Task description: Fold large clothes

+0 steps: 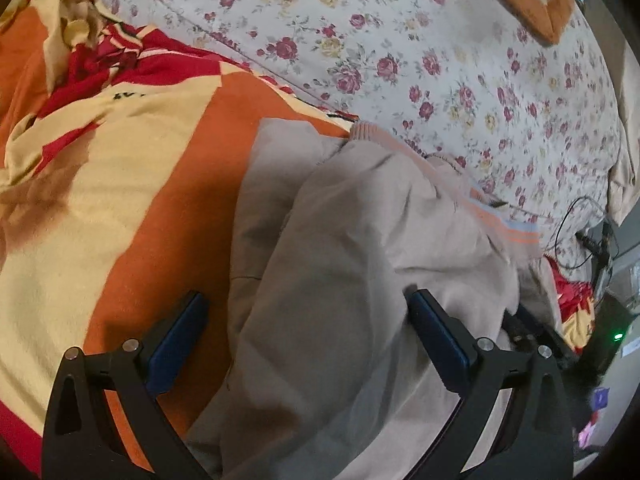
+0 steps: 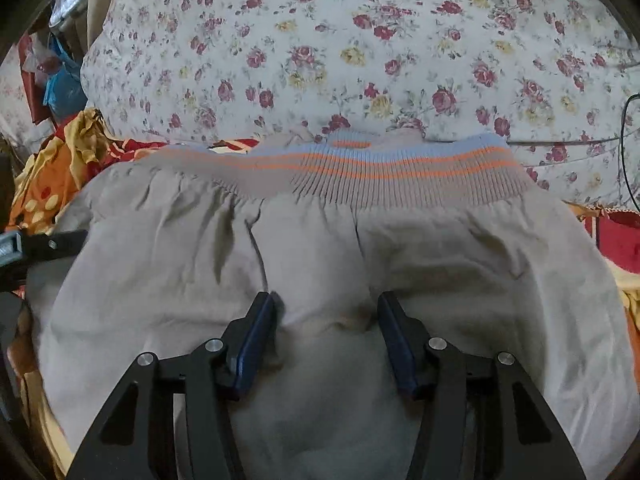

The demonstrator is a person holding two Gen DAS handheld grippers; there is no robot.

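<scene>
A beige garment [image 1: 360, 248] with a ribbed hem [image 2: 384, 172] striped orange and pale blue lies folded on the bed. My left gripper [image 1: 308, 304] is open, its jaws wide apart over the garment's left edge, with cloth lying between them. My right gripper [image 2: 326, 306] is open, its blue-padded fingers [image 2: 256, 336] resting on the beige cloth below the hem. A bump of cloth lies between the fingers; no grip shows. The left gripper also shows in the right wrist view [image 2: 44, 246] at the garment's left side.
An orange, yellow and red blanket [image 1: 140, 168] lies under and left of the garment. A floral quilt [image 2: 340, 52] is bunched behind it. A black cable [image 1: 568, 220] and dark devices sit at the bed's right edge. Clutter [image 2: 60, 76] stands far left.
</scene>
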